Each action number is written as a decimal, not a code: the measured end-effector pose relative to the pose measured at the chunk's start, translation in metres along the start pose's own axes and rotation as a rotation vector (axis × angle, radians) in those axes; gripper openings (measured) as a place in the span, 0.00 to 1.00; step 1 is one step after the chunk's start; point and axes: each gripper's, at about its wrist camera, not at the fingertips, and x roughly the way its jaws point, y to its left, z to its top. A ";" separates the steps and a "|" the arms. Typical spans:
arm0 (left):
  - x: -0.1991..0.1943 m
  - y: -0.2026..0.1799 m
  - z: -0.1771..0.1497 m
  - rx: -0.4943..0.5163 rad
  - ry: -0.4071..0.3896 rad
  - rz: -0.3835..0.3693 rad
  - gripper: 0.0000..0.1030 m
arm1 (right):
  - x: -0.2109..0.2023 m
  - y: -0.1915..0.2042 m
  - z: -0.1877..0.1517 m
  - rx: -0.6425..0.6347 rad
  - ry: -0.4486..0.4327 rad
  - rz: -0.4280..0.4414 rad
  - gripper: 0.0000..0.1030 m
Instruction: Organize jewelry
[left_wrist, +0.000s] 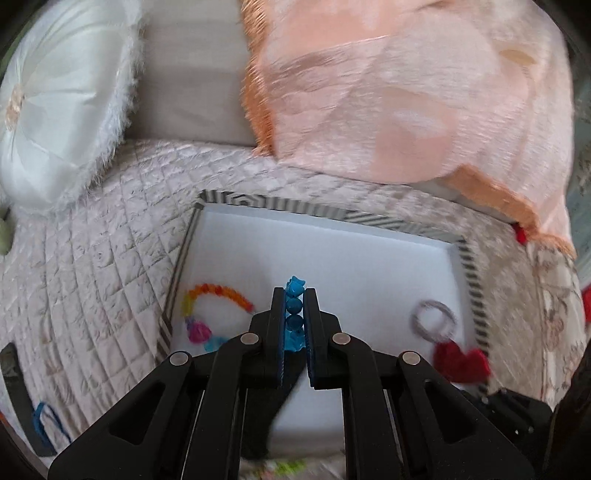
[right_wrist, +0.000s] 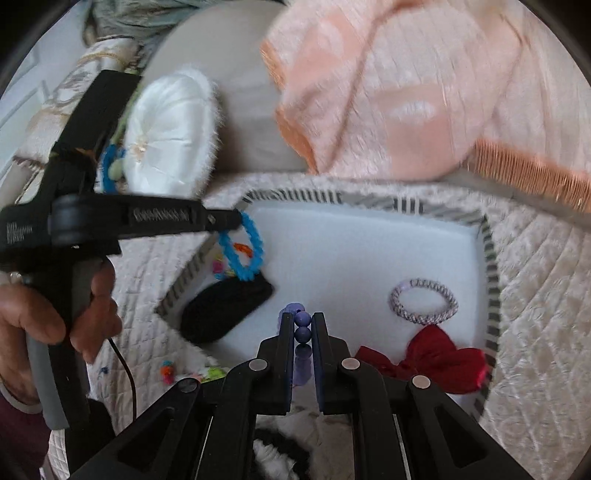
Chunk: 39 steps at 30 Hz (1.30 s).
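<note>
Blue beaded bracelet (left_wrist: 294, 314), star-shaped and round beads, pinched between the pressed-together jaws of the left gripper (left_wrist: 294, 295); seen from the right wrist it hangs as a loop from that gripper's tips, above the near-left part of the tray (right_wrist: 489, 258). Lilac beaded bracelet (right_wrist: 302, 326), round beads, pinched likewise in the right gripper (right_wrist: 302, 318), held over the tray's near edge. Tray: shallow, white inside, grey-and-white striped rim, lying on a pale quilted bedcover (right_wrist: 535, 314). Inside the tray, right part: one lilac-and-white braided ring (right_wrist: 424, 301) lying flat, and just nearer than it a red fabric bow (right_wrist: 443, 362) close to the near-right corner. Inside the tray, left part: one multicoloured bead bracelet (left_wrist: 214, 295) with orange, yellow and pink sections, close to the left rim; beside it a dark patch on the white floor, under the left gripper, which may be shadow, cannot tell. Outside the tray, on the bedcover at its near-left: small bright-coloured pieces (right_wrist: 168, 369), too blurred to name. Beyond the tray's far rim: peach towel (right_wrist: 406, 92) with orange edging, draped; to the far left, one round white satin cushion (right_wrist: 166, 140) with fringed edge. A hand (right_wrist: 74, 314) grips the left gripper's handle, left of the tray.
</note>
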 end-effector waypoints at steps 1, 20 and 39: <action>0.009 0.006 0.003 -0.009 0.007 0.013 0.08 | 0.007 -0.006 0.000 0.009 0.015 -0.019 0.08; 0.035 0.043 -0.002 -0.073 0.035 0.064 0.50 | 0.012 -0.020 -0.008 0.039 0.047 -0.042 0.21; -0.078 0.011 -0.096 0.034 -0.120 0.140 0.50 | -0.075 0.022 -0.049 0.006 -0.095 -0.112 0.28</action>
